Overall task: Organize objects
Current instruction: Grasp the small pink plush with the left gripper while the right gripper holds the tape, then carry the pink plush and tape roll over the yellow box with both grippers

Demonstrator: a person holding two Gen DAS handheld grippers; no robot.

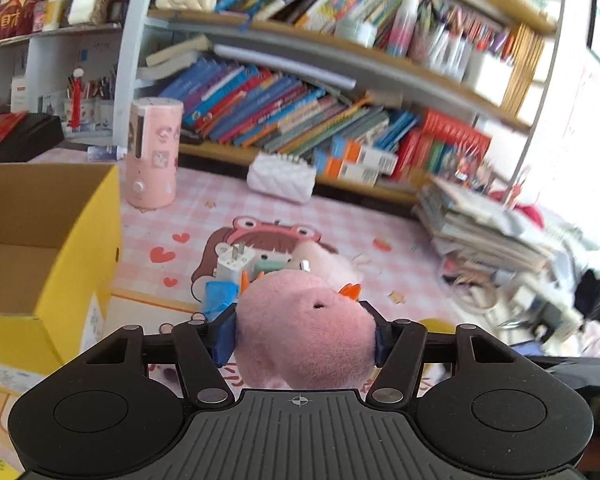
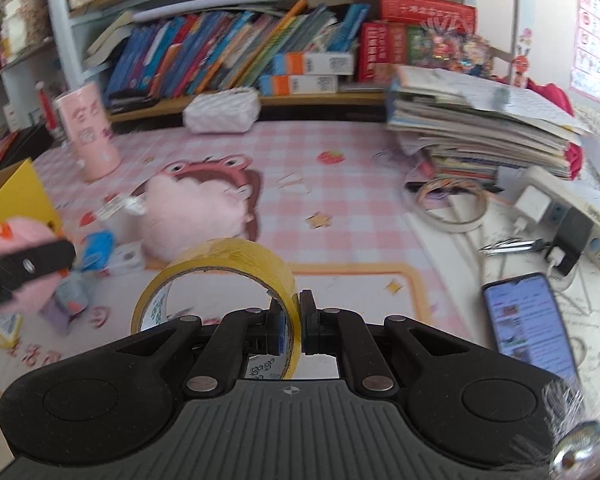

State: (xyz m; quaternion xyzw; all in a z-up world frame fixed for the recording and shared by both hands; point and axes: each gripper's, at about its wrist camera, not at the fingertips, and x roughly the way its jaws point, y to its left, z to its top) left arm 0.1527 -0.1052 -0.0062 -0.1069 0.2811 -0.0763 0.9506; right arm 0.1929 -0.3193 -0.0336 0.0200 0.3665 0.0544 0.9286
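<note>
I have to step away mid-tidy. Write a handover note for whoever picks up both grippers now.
Left gripper: shut on a pink plush toy, lifted beside the yellow box.
Right gripper: shut on the wall of a yellow tape roll.
The visible part of the box shows nothing inside.
Left on the mat: second pink plush, white charger, small blue item.

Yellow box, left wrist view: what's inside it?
The yellow box stands open; the bare brown cardboard walls and part of the floor show nothing inside. Its near wall hides the lower front corner, so that part cannot be checked.
</note>
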